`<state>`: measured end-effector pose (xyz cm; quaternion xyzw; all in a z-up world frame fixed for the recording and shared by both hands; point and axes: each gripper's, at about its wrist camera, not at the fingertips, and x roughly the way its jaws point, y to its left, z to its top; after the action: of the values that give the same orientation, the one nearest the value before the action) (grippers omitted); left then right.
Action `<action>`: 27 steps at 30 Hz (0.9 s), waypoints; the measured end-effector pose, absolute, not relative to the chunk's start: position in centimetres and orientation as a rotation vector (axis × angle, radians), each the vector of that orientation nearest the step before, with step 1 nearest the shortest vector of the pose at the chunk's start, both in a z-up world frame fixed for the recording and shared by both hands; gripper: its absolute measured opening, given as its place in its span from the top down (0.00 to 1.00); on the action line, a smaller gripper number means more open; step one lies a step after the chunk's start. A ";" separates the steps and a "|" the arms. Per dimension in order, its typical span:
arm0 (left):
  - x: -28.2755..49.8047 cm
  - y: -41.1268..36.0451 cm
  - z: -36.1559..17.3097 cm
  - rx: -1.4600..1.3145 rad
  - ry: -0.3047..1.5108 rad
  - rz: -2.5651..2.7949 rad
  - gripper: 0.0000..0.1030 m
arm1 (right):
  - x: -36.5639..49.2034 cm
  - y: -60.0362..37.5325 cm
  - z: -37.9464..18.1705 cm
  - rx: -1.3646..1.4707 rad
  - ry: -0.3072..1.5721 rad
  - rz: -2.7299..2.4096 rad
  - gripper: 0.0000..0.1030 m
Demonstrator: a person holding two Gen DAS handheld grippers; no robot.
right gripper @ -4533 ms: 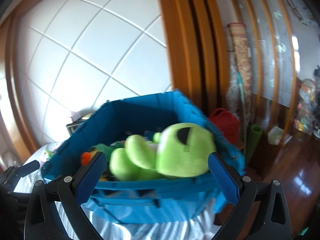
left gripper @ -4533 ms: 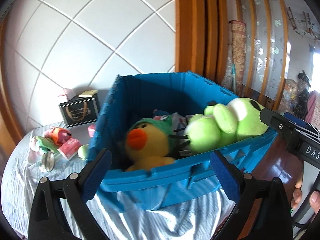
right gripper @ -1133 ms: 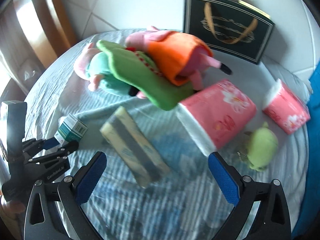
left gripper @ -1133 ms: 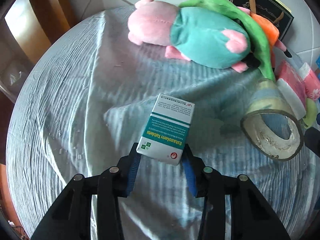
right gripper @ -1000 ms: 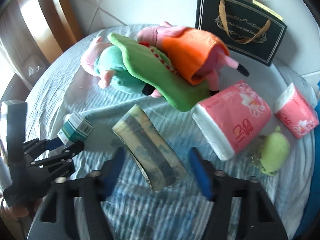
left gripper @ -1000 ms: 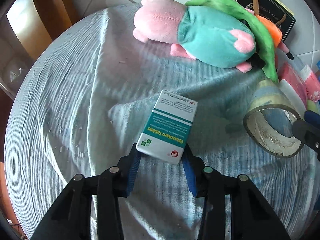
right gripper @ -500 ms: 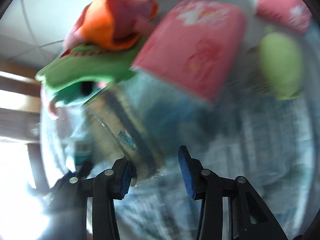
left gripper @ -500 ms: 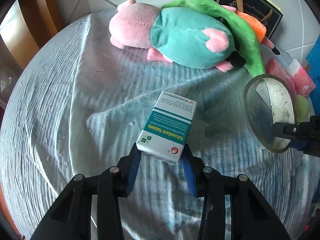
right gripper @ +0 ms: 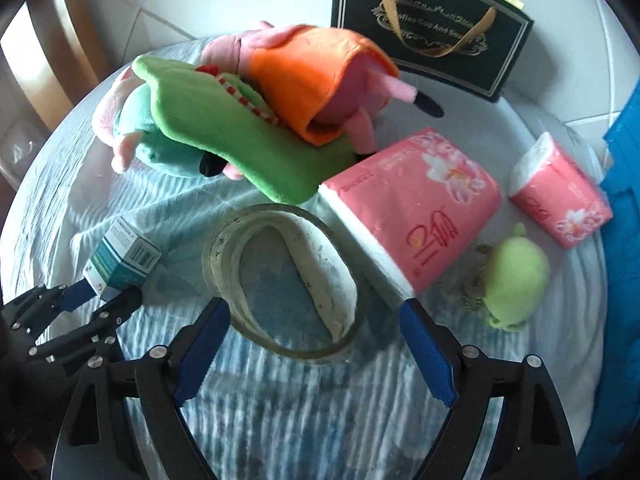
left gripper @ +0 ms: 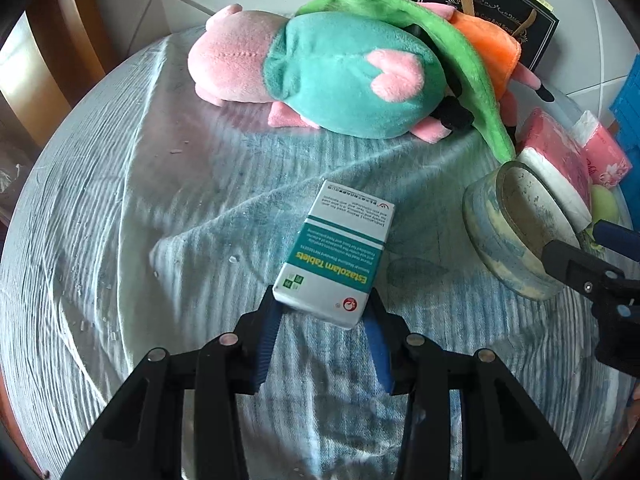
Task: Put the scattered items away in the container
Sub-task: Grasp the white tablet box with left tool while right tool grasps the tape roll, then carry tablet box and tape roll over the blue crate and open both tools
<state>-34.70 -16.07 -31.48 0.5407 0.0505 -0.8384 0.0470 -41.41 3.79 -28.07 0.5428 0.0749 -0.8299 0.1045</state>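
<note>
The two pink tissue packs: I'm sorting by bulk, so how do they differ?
The larger tissue pack lies beside the tape roll; the smaller tissue pack lies by the blue container. The larger is plainly bulkier. Both are pink, flower-printed and lying flat on the cloth.

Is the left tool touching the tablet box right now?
Touching. The left wrist view shows the left tool with both blue pads pressed against the sides of the tablet box, clamping its near end.

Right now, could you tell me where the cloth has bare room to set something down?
Bare cloth lies left of the tablet box, below the teal plush. It is crowded on the right: tape roll, tissue packs, green toy.
</note>
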 end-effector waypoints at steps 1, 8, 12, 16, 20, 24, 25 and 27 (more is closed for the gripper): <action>-34.6 -16.1 -31.5 1.642 0.151 -2.554 0.61 | -41.7 3.6 -28.3 1.593 0.208 -2.437 0.11; -35.3 -16.2 -31.4 1.639 0.153 -2.545 0.53 | -42.3 2.6 -29.9 1.551 0.229 -2.326 0.01; -35.0 -16.9 -31.2 1.625 0.153 -2.551 0.52 | -42.5 1.8 -30.9 1.535 0.325 -2.339 0.01; -35.0 -17.0 -31.1 1.628 0.150 -2.551 0.52 | -43.5 1.6 -31.5 1.550 0.313 -2.347 0.05; -36.0 -17.5 -31.1 1.629 0.158 -2.540 0.52 | -44.3 1.4 -31.3 1.529 0.289 -2.361 0.06; -35.8 -17.6 -30.8 1.630 0.148 -2.554 0.58 | -44.1 1.5 -31.4 1.544 0.291 -2.365 0.16; -35.6 -17.7 -30.6 1.628 0.143 -2.554 0.58 | -43.8 1.4 -31.2 1.545 0.295 -2.366 0.16; -34.8 -17.8 -29.9 1.606 0.119 -2.558 0.58 | -42.9 1.6 -30.6 1.528 0.281 -2.366 0.17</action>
<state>-34.80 -17.81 -29.91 0.5303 0.0392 -0.8448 0.0595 -42.93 1.55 -30.59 0.5332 0.0979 -0.8259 0.1549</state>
